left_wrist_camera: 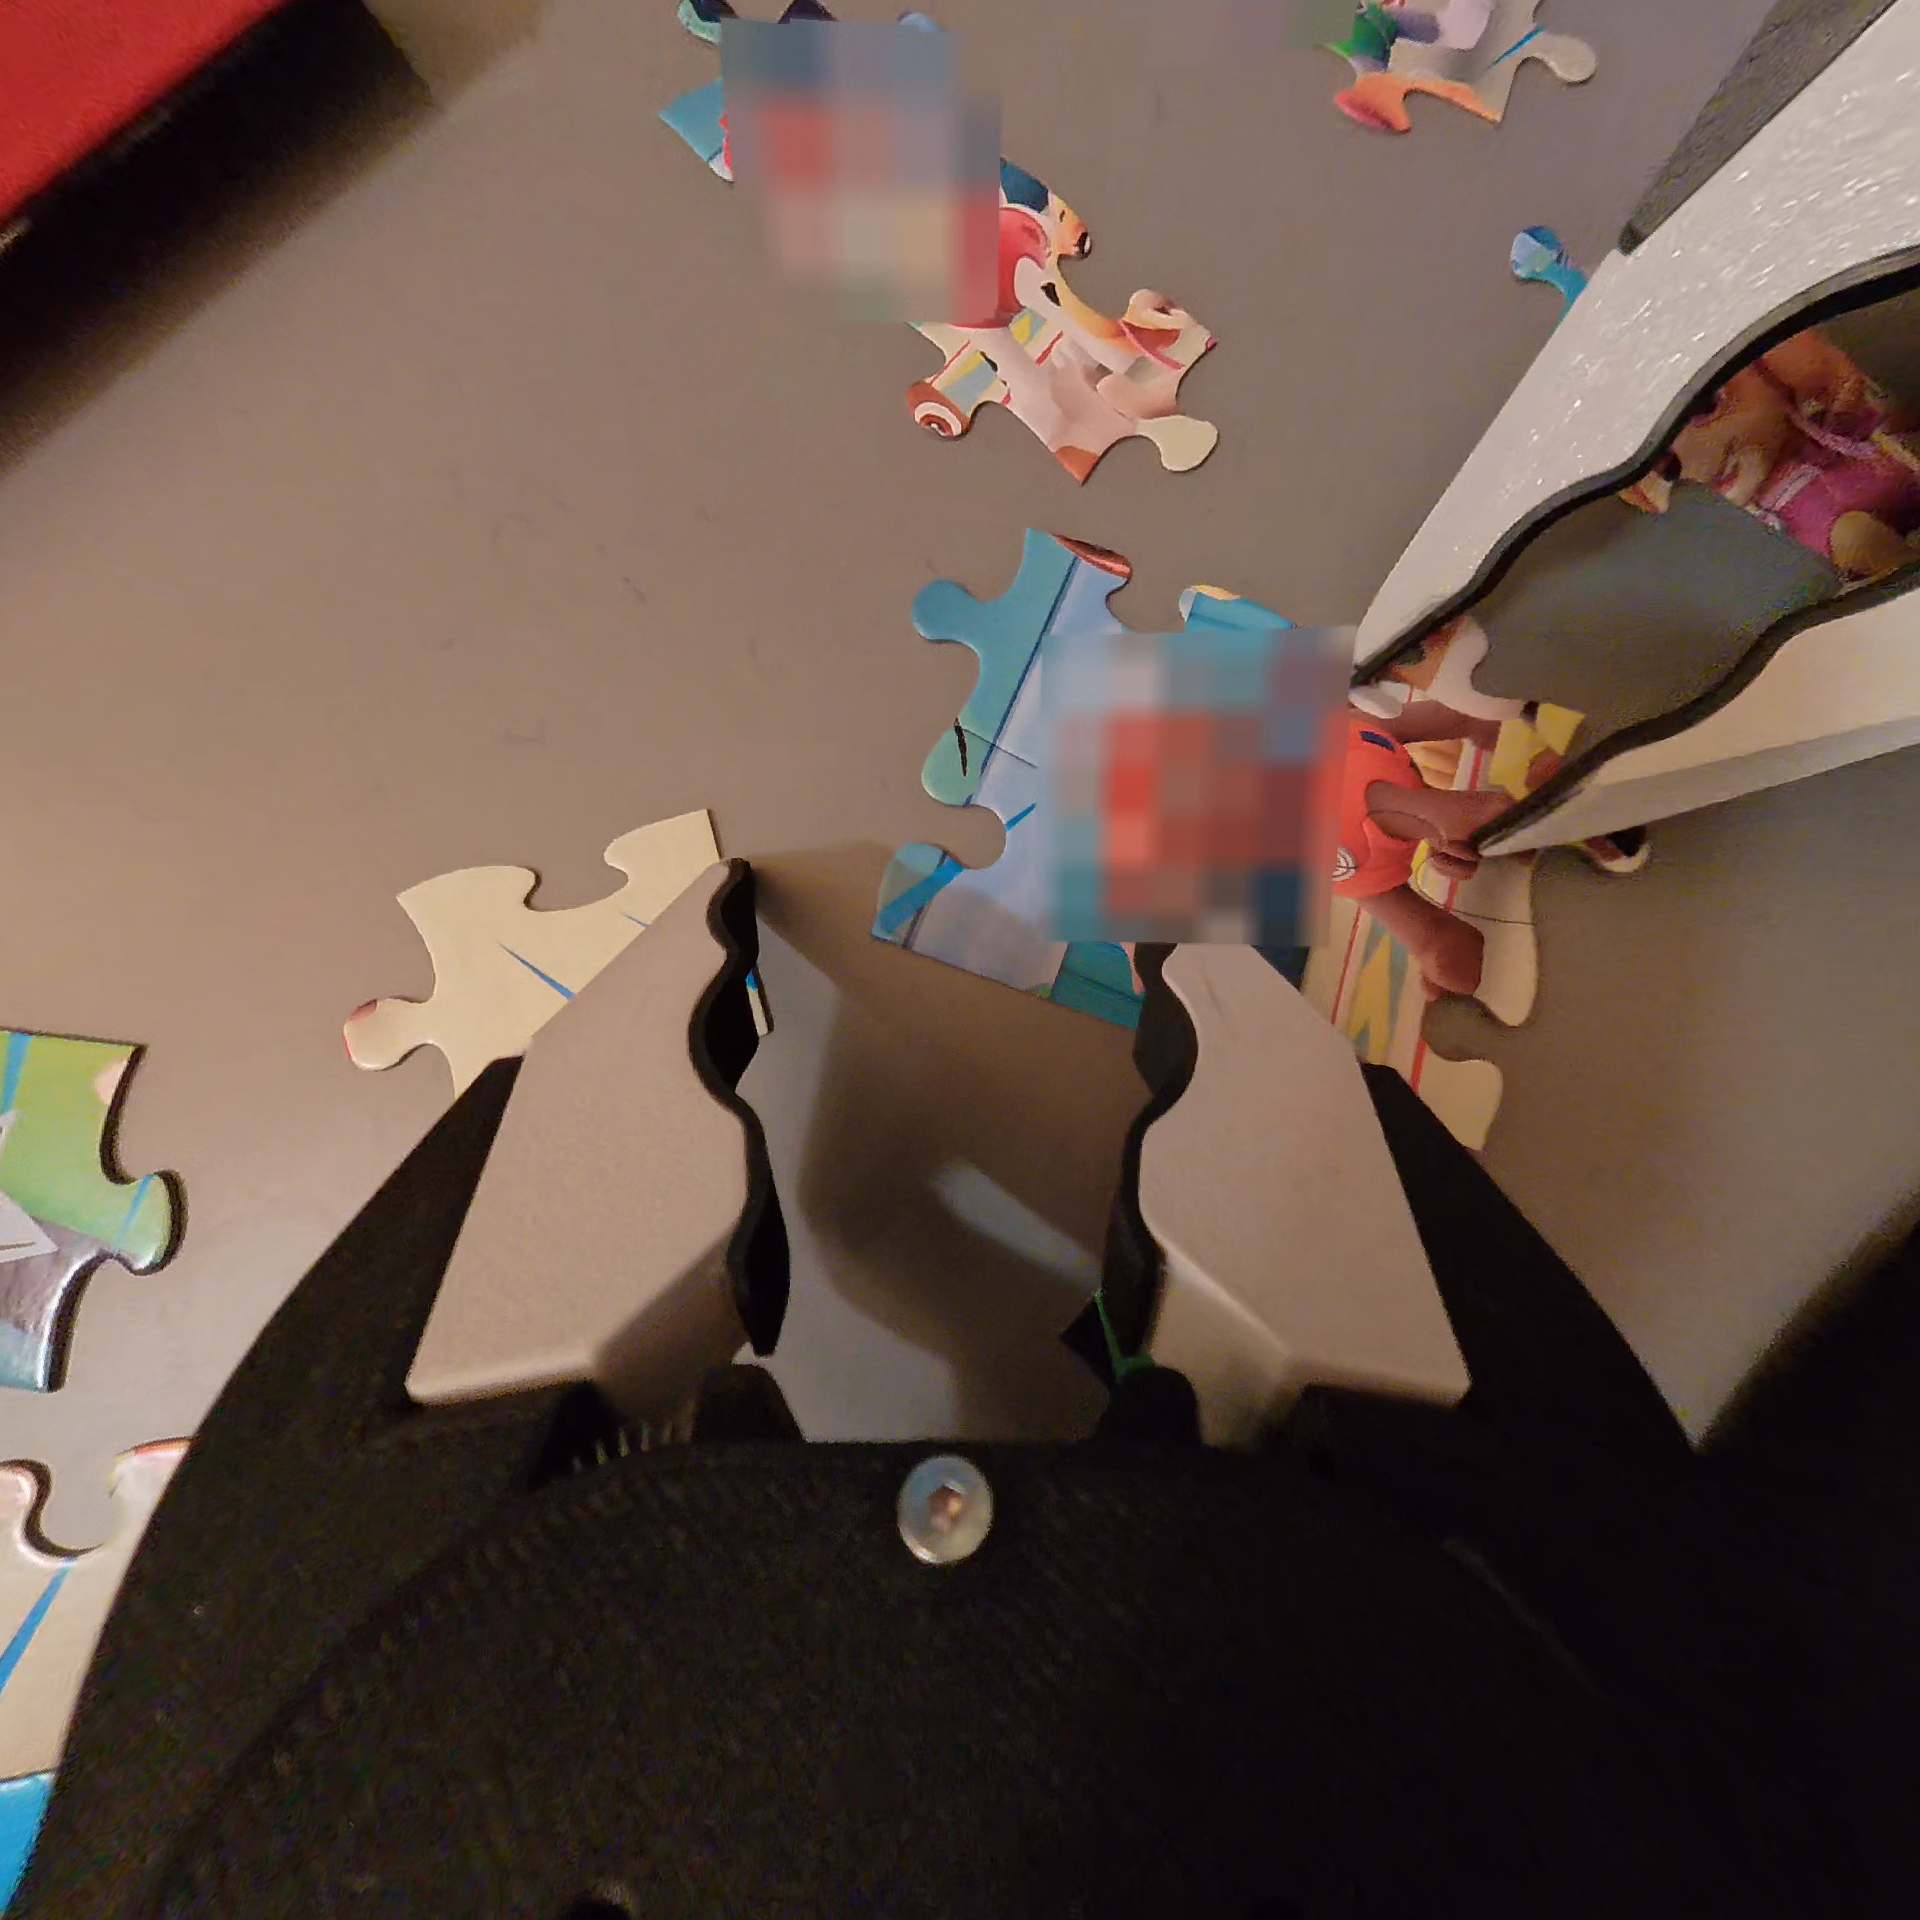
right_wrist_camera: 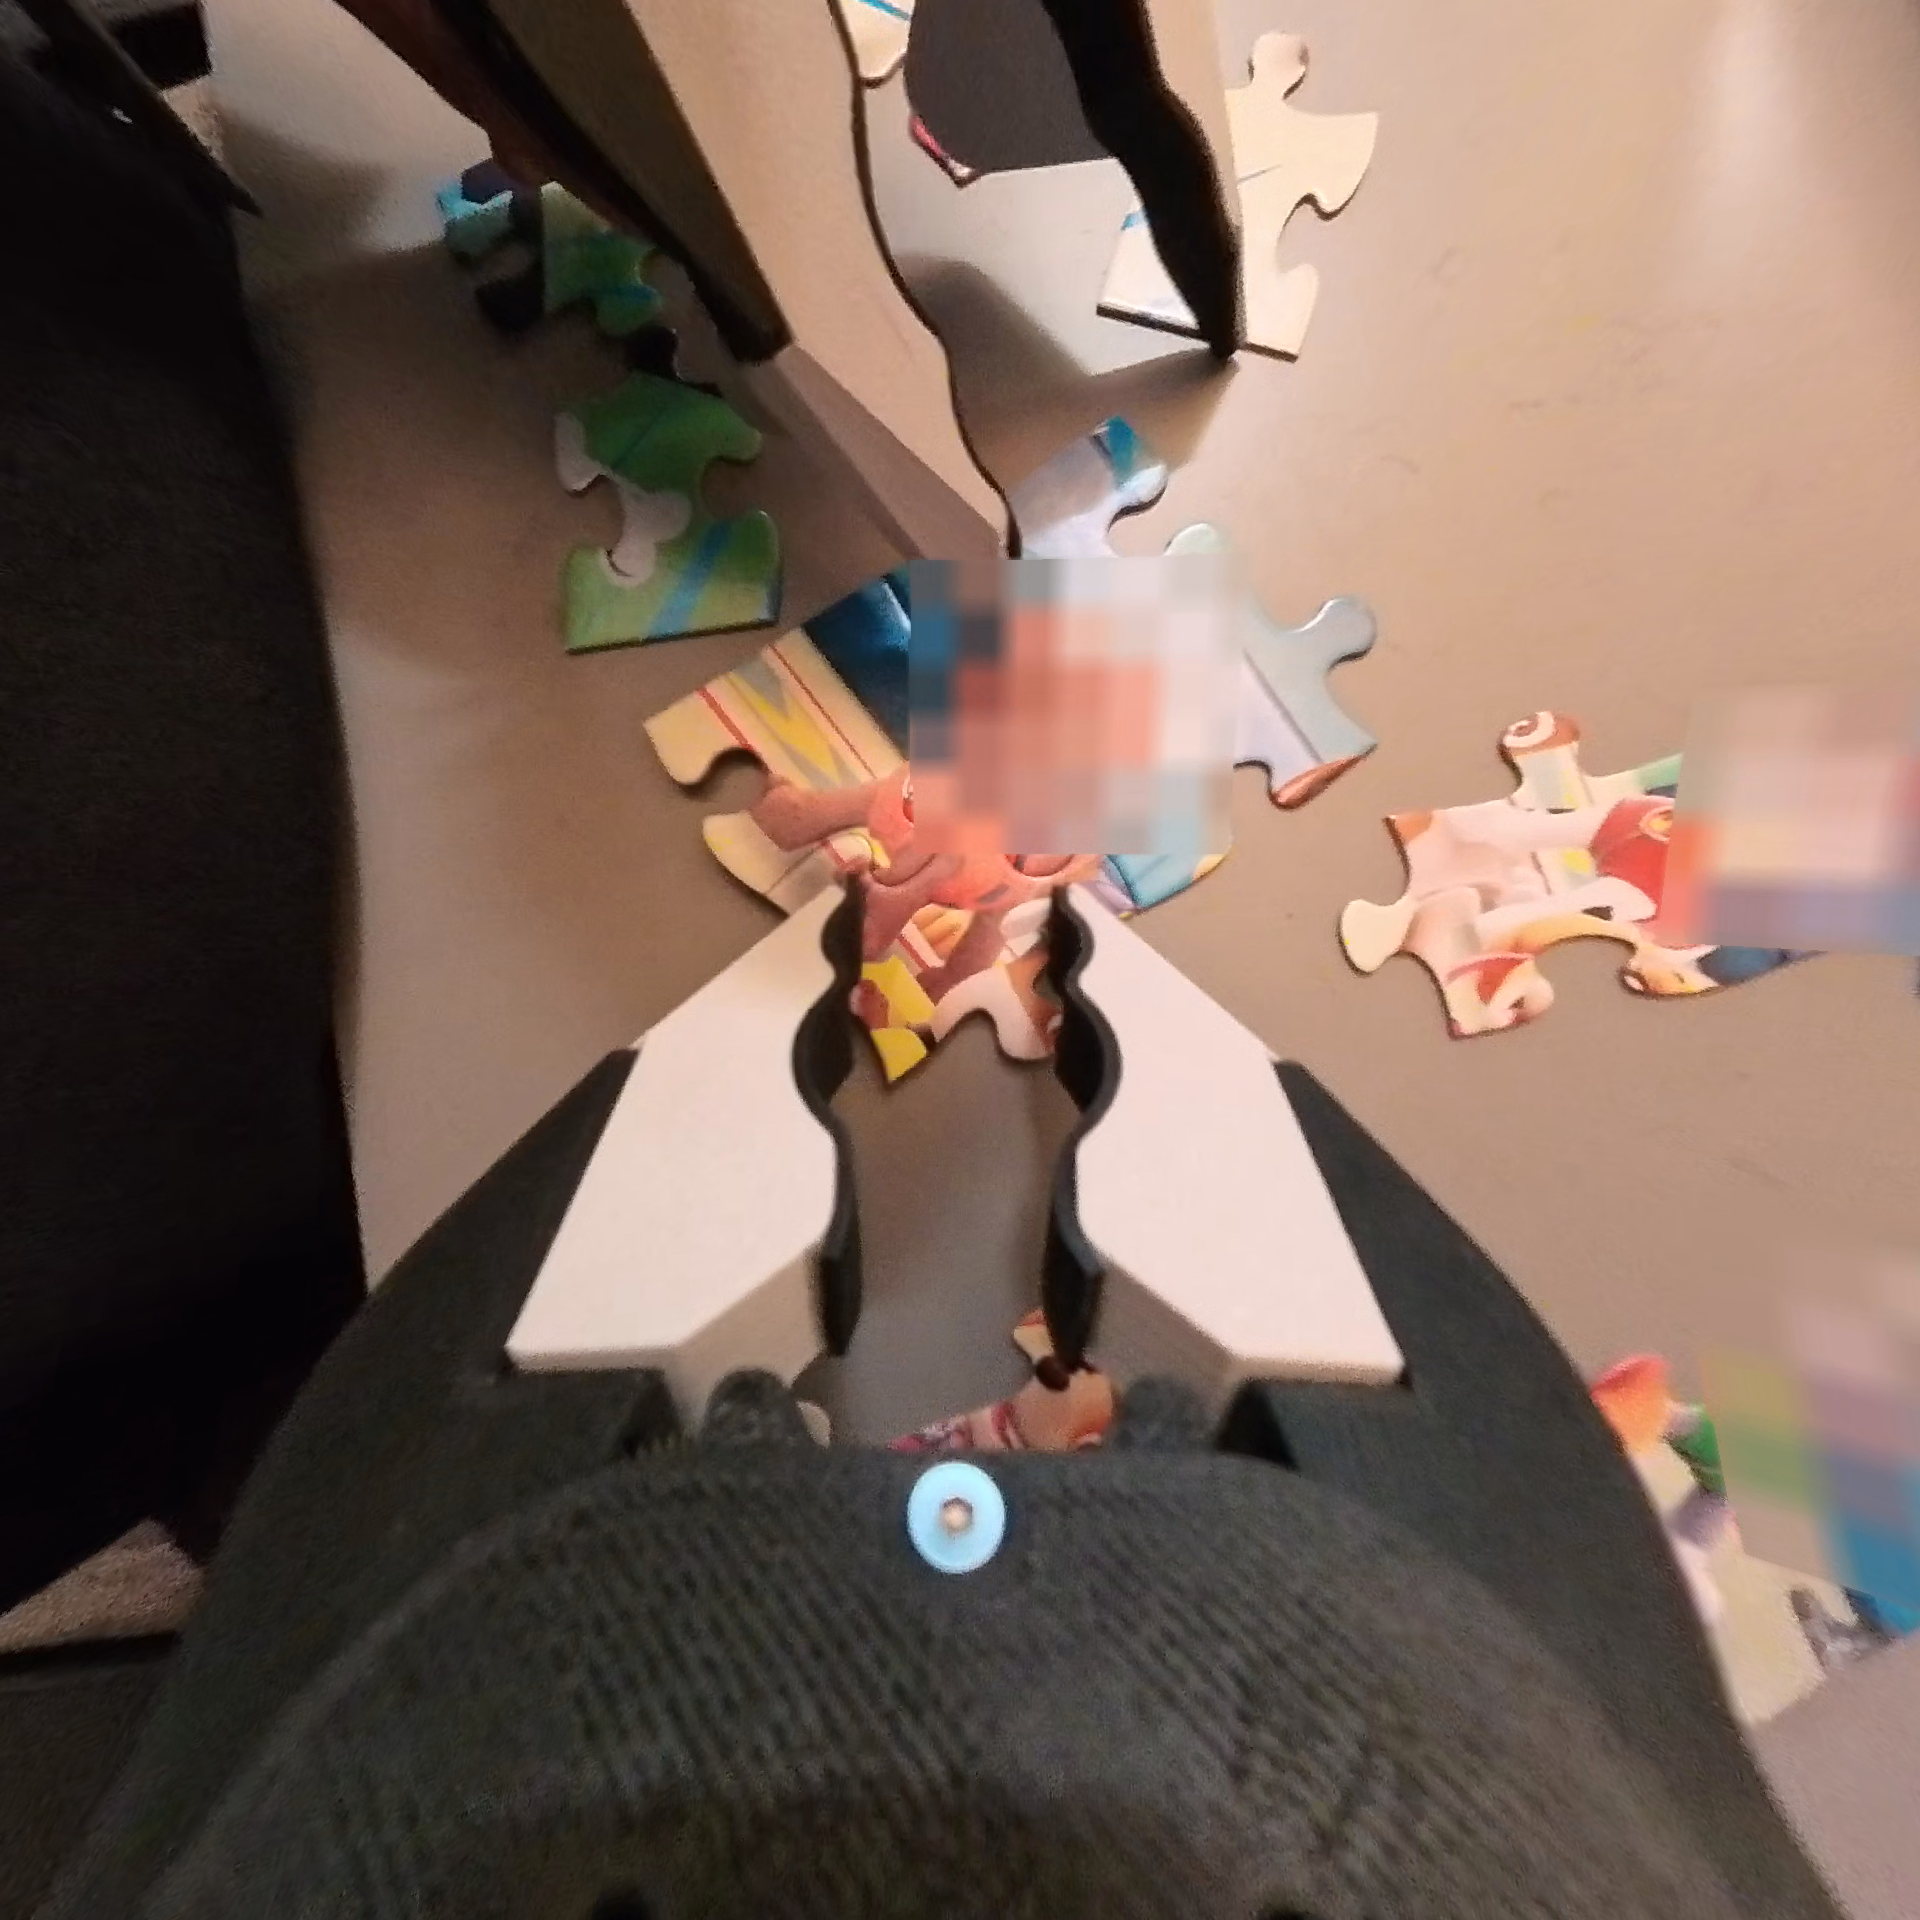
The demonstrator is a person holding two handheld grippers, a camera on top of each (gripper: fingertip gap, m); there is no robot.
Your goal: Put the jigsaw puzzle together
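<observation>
Glossy printed cardboard jigsaw pieces (left_wrist_camera: 1060, 343) lie on a smooth matt grey table (left_wrist_camera: 416, 571); the tongs' (left_wrist_camera: 940, 935) pale plastic fingers (left_wrist_camera: 623, 1091) look matt.

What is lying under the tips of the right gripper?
Under the right gripper lie joined puzzle pieces on the grey table. Its fingers cover their edges.

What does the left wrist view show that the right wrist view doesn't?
Left wrist only: a red and black object at the top left corner, and the left gripper open over bare table. Right wrist only: two green puzzle pieces and the right gripper straddling a piece's edge. Both: the grey table, the joined puzzle cluster and a cream piece.
</observation>
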